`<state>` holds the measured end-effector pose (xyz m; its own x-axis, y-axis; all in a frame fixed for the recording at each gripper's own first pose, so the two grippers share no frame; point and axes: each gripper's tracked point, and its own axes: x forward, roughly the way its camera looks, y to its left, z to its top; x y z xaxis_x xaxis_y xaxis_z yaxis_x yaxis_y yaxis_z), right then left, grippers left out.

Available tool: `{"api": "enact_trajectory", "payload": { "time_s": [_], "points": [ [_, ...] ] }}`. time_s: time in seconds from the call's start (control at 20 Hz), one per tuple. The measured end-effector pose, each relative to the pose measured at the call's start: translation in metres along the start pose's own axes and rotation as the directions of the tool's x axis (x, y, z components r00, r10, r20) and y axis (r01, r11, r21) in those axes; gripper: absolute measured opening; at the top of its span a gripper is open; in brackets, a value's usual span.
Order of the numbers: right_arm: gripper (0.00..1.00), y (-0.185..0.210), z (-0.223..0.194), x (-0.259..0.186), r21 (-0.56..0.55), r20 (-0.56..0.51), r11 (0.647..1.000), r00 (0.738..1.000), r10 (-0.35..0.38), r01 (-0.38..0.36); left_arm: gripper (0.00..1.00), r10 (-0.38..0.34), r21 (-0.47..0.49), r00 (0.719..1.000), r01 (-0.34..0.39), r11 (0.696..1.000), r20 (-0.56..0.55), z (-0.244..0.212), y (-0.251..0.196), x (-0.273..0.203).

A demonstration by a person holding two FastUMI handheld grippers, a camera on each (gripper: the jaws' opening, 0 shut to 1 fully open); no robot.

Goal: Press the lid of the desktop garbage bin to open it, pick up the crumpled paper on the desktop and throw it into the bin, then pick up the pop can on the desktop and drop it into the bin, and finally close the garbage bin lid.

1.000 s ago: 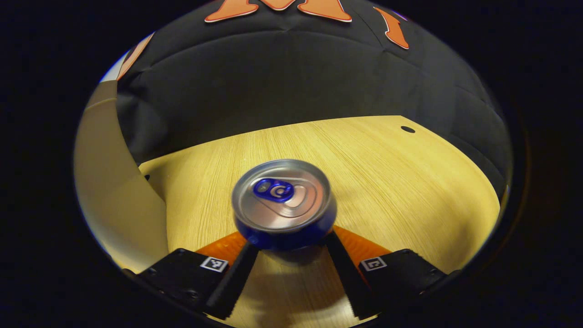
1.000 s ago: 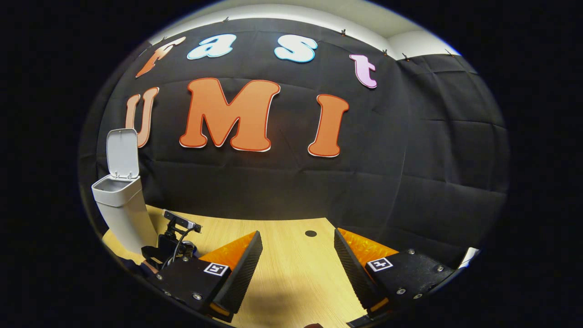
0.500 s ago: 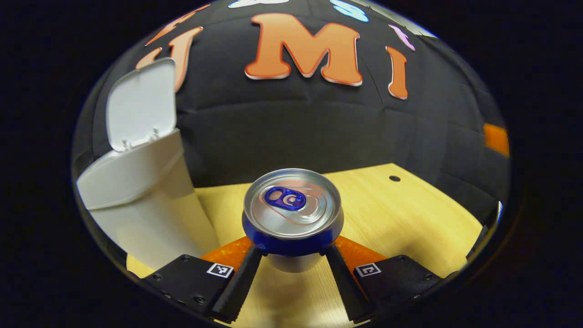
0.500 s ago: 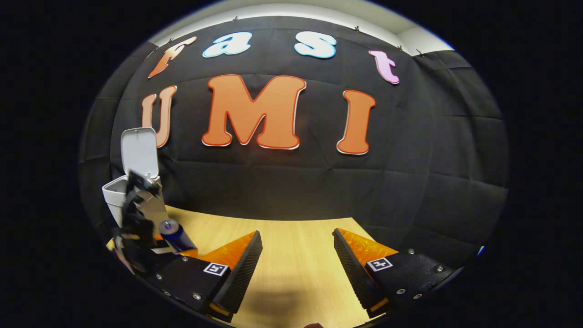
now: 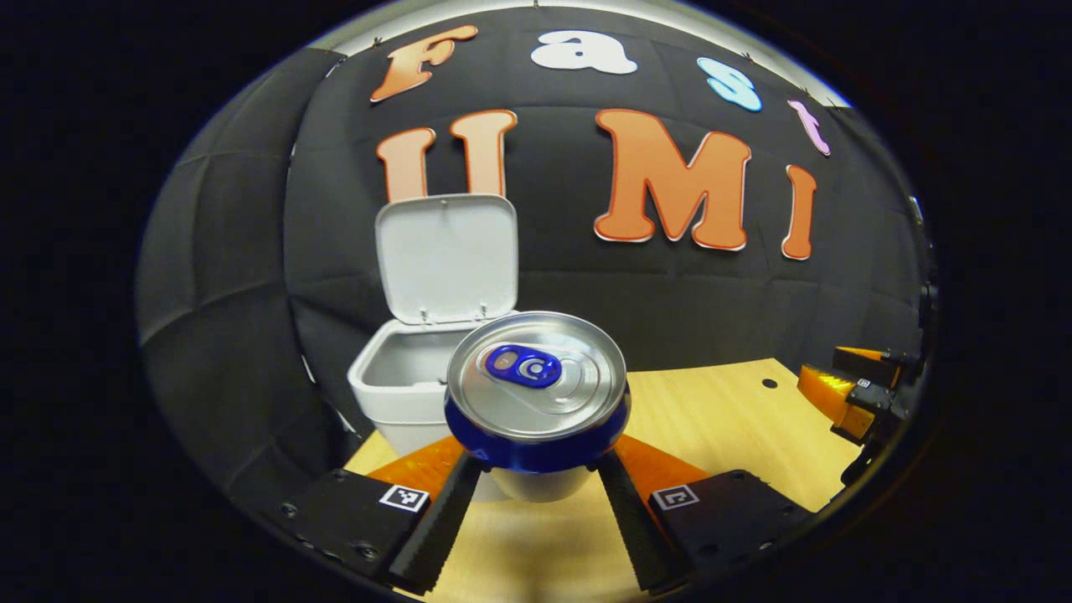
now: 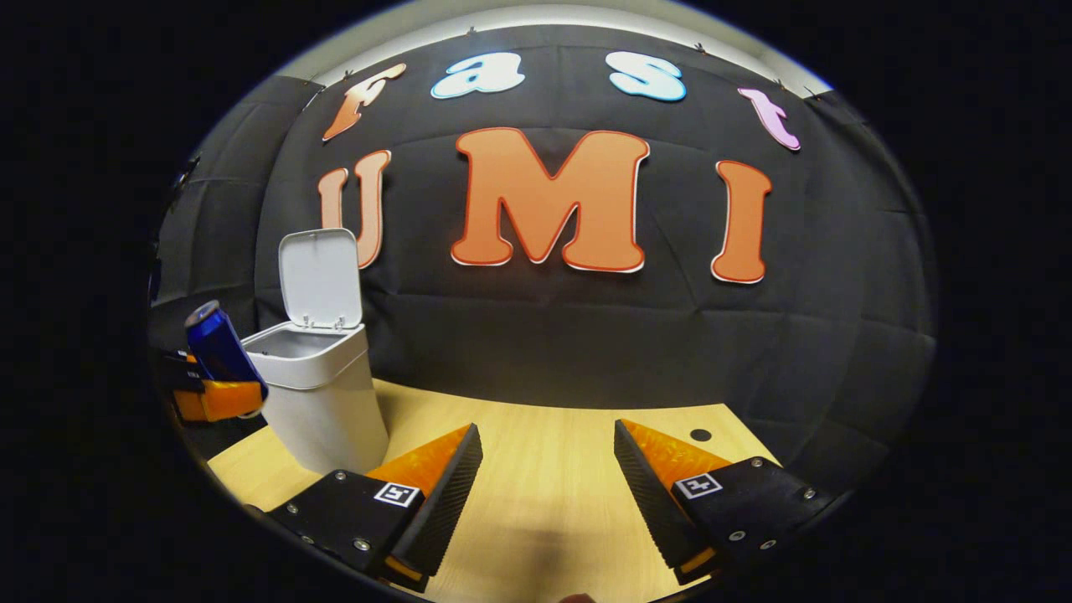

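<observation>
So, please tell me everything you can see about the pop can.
The pop can has a blue body, a silver metal top and a blue pull tab that looks unopened. The left gripper is shut on it, one finger on each side of its body, holding it lifted off the wooden desktop. In the right gripper view it tilts, beside the white garbage bin, whose lid stands open.

A black cloth wall [image 6: 536, 352] (creased in squares) hangs behind a pale wooden table [image 6: 544, 469], which has a small dark hole [image 6: 700, 435] ahead of the tongs.
</observation>
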<state>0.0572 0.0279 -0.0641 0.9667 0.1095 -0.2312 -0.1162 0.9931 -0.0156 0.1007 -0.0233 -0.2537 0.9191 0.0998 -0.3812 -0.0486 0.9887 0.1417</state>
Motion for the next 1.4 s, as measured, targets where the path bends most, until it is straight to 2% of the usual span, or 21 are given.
{"api": "enact_trajectory", "payload": {
  "time_s": [0.15,0.3,0.55,0.75,0.8,0.9,0.95,1.05,1.15,1.25,1.4],
  "points": [
    [0.94,0.01,0.004,0.0,-0.003,0.009,1.0,1.0,0.021,-0.02,0.81,0.037,-0.021,0.998,-0.036,0.999,0.043,0.017,0.005,0.029],
    [0.94,0.005,0.007,-0.003,-0.002,0.021,1.0,1.0,0.005,-0.005,0.81,0.061,-0.036,0.996,-0.059,0.998,0.061,0.033,0.021,0.074],
    [0.94,-0.024,0.01,-0.008,0.026,0.032,0.997,0.996,-0.079,0.078,0.82,0.084,0.025,0.996,-0.084,0.996,0.001,0.029,0.059,0.148],
    [0.94,-0.045,0.006,-0.01,0.039,0.023,0.989,0.99,-0.141,0.14,0.84,0.068,0.043,0.996,-0.07,0.997,0.056,0.044,0.056,0.156],
    [0.94,-0.047,0.005,-0.01,0.041,0.018,0.988,0.989,-0.15,0.149,0.9,0.066,0.049,0.995,-0.07,0.996,0.077,0.051,0.055,0.157],
    [0.94,-0.05,0.006,-0.011,0.041,0.017,0.986,0.987,-0.162,0.161,0.99,0.063,0.062,0.988,-0.073,0.995,0.144,0.078,0.054,0.149],
    [0.94,-0.051,0.007,-0.01,0.041,0.019,0.986,0.986,-0.163,0.162,0.95,0.061,0.036,0.979,-0.07,0.997,0.196,0.102,0.055,0.145],
    [0.94,-0.051,0.009,-0.009,0.038,0.019,0.986,0.987,-0.161,0.16,0.94,0.058,-0.037,0.963,-0.05,0.998,0.264,0.152,0.062,0.141],
    [0.95,-0.048,0.01,-0.01,0.038,0.021,0.987,0.988,-0.154,0.153,0.95,0.084,-0.075,0.947,-0.063,0.995,0.311,0.203,0.08,0.144],
    [0.95,-0.044,0.012,-0.01,0.037,0.026,0.989,0.989,-0.145,0.144,0.95,0.072,-0.072,0.943,-0.052,0.996,0.324,0.236,0.087,0.159],
    [0.95,-0.041,0.012,-0.013,0.032,0.029,0.99,0.99,-0.136,0.136,0.94,0.083,-0.065,0.951,-0.067,0.996,0.299,0.258,0.096,0.199]
  ]
}}
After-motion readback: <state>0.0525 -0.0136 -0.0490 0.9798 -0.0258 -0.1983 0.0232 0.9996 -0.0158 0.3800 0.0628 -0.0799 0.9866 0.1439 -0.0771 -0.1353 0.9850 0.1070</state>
